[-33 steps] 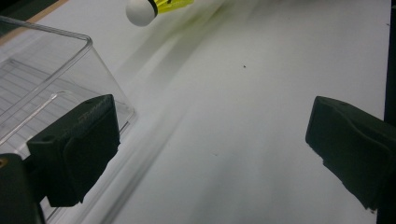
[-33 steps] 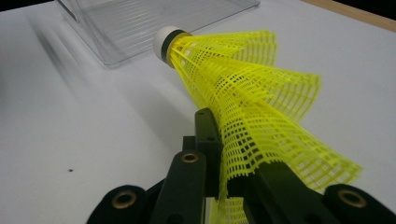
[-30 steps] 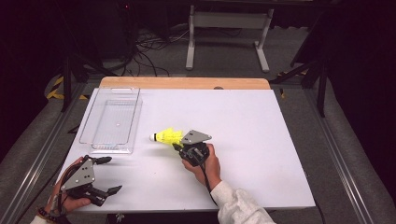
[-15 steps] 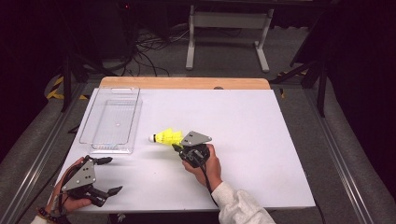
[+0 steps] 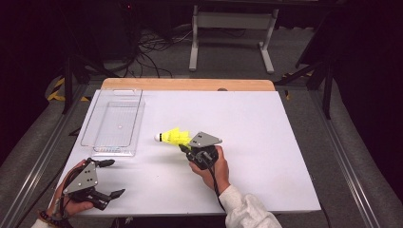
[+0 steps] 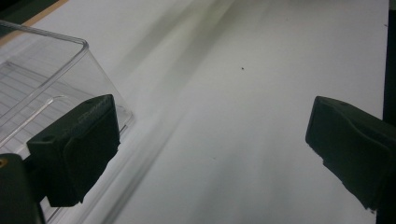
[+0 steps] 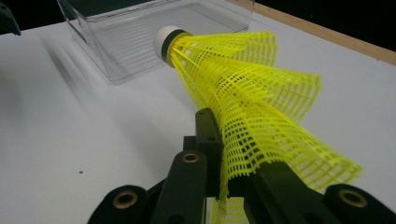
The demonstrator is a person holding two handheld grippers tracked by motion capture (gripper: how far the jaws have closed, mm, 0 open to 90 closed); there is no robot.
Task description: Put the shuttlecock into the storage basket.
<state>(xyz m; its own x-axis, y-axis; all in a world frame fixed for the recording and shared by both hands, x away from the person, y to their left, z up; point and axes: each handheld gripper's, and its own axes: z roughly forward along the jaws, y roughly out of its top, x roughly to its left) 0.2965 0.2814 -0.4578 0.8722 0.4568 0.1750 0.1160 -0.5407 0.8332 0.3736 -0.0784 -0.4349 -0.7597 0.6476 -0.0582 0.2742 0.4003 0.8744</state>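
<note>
Shuttlecock (image 5: pixel 172 137) of yellow plastic mesh is held near the middle of the white surface (image 5: pixel 266 142), its skirt clamped between the closed jaws of the right gripper (image 5: pixel 184 147). In the right gripper view the mesh skirt (image 7: pixel 261 116) is seen pinched at its edge between the two black jaws, and the white cork tip is pointed away from the gripper towards the clear plastic container (image 7: pixel 140 37). In the high view the tip is pointed towards nine o'clock, and the shuttlecock is found at about four o'clock from the container (image 5: pixel 114 121), near it but apart from it. Whether the shuttlecock is lifted off the surface or rested on it cannot be told.

The right hand (image 5: pixel 211 166) is wrapped around the gripper body at five o'clock from the shuttlecock. The container is placed on the surface towards the ten o'clock corner.

The left gripper (image 5: pixel 110 178) is held near the seven o'clock corner of the surface, its jaws spread wide apart with nothing between them. In the left gripper view a near corner of the container (image 6: pixel 56 79) is seen just behind one jaw.
</note>
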